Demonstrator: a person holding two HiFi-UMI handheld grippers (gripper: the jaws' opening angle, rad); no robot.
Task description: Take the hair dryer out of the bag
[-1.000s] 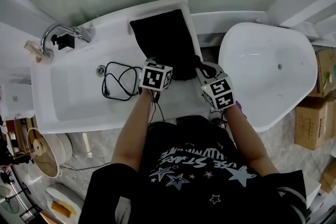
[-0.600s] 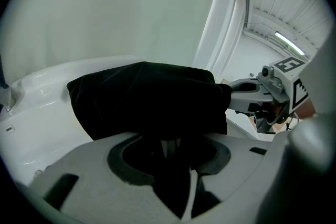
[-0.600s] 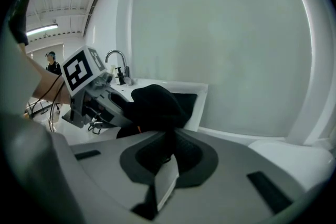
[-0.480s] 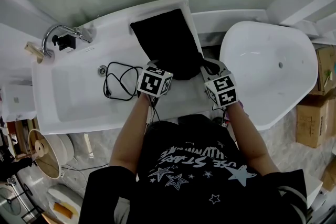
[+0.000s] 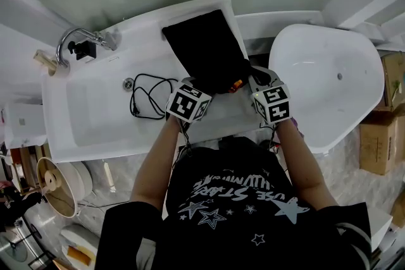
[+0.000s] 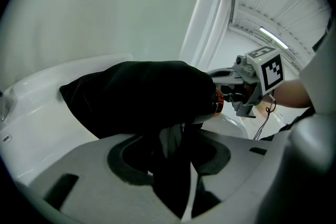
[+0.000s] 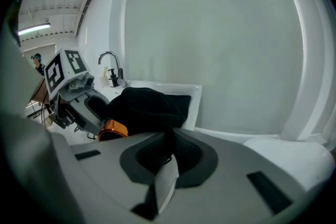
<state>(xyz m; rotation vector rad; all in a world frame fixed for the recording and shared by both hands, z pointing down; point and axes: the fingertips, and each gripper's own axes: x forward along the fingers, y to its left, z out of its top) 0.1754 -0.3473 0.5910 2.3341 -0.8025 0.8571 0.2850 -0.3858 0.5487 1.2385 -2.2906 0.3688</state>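
A black bag (image 5: 205,50) lies on the white ledge (image 5: 218,117) beside the sink, with its mouth toward me. The hair dryer's orange-ringed end (image 5: 235,83) pokes out of that mouth, as the left gripper view also shows (image 6: 218,103). My left gripper (image 5: 193,84) is shut on a thick dark part at the mouth (image 6: 173,139), which looks like the dryer's handle. My right gripper (image 5: 256,77) is shut on the bag's edge (image 7: 167,147). The dryer's black cord (image 5: 149,95) lies coiled in the sink. The rest of the dryer is hidden in the bag.
A chrome faucet (image 5: 79,41) stands at the sink's far left, with the drain (image 5: 128,82) below it. A white bathtub (image 5: 329,73) is on the right, and cardboard boxes (image 5: 380,129) stand beyond it. A wall runs behind the ledge.
My left gripper has drawn back toward me, and the orange-ringed end has come out of the bag's mouth. The right gripper has hardly moved.
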